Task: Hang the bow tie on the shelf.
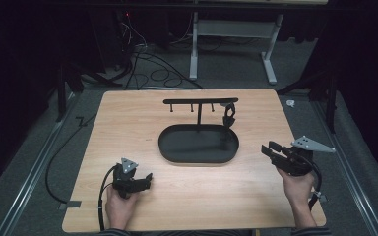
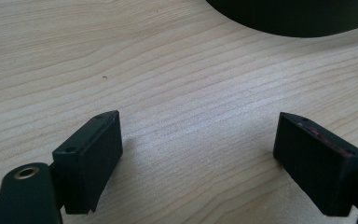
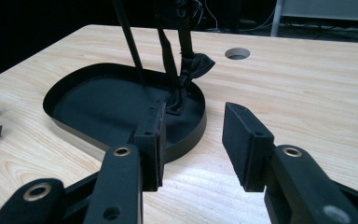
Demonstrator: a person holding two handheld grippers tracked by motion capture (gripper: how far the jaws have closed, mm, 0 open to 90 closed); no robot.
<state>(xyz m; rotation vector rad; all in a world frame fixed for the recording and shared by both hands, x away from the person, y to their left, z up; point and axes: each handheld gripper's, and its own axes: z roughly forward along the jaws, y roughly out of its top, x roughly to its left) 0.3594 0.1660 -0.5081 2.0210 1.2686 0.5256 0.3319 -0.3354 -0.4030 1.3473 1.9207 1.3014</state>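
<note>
left gripper (image 1: 146, 181) resting near-left on the pale wooden table (image 1: 128, 123), jaws wide, empty | right gripper (image 1: 270, 150) hovering near-right, jaws parted, empty | small black strap-like item (image 1: 229, 116) hanging from the far black T-shaped rack (image 1: 200, 102) over the black oval tray (image 1: 198, 144) | risk: tugging could be tipping the rack

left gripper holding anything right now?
No: in the left gripper view the left gripper's fingers stand wide apart with nothing but bare wooden table between them.
</note>
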